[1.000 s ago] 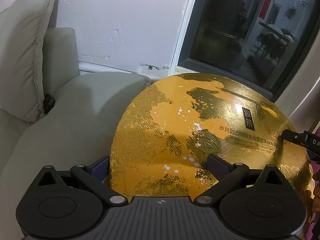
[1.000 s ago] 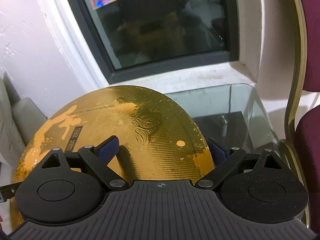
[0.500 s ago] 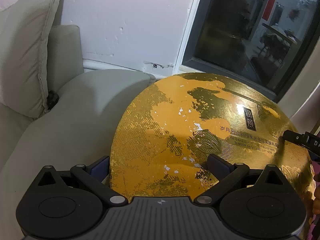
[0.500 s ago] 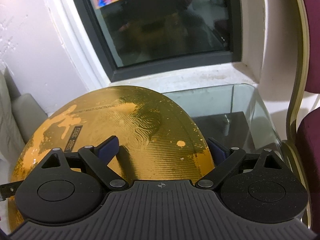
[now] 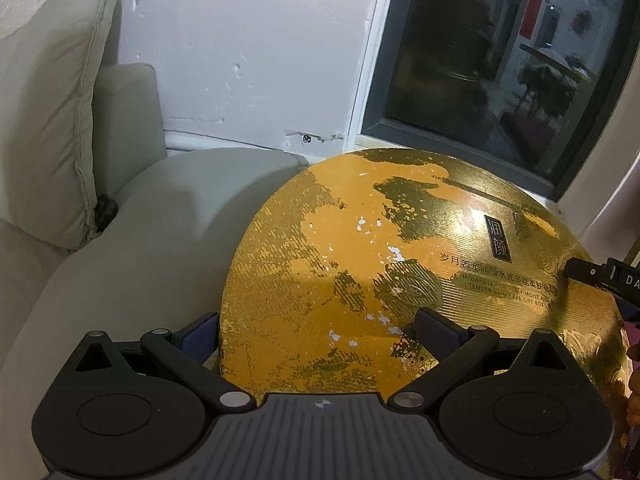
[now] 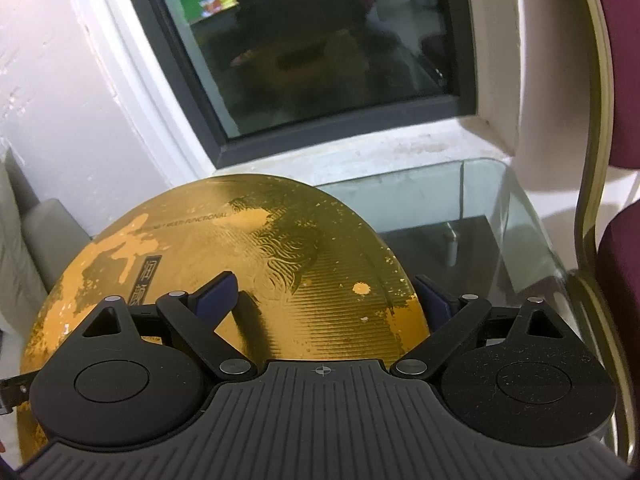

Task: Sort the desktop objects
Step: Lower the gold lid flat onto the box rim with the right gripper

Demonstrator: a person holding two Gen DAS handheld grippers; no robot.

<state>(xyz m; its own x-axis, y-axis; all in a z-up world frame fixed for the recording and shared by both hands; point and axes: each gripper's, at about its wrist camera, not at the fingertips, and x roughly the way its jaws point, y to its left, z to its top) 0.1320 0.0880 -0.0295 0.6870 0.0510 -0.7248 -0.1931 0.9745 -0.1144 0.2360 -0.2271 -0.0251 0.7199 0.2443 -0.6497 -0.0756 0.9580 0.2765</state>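
Observation:
A large round gold gift box [image 5: 360, 264] with worn orange patches and black lettering fills both views; it also shows in the right wrist view [image 6: 240, 264]. My left gripper [image 5: 320, 332] is shut on its left rim, one finger [image 5: 196, 336] outside the edge and one finger [image 5: 436, 330] on the lid. My right gripper [image 6: 324, 296] is shut on its right rim the same way. The box is held up off the surfaces, level between both grippers. The other gripper's tip [image 5: 600, 276] shows at the box's right edge.
A grey sofa arm [image 5: 132, 248] and cushion [image 5: 44, 100] lie left of the box. A glass side table [image 6: 460, 208] stands to the right below a dark window [image 6: 320, 40]. A maroon chair [image 6: 616, 264] with a gold frame stands at the far right.
Both grippers and the box have risen slightly and moved toward the wall and window. The grip on the box is unchanged.

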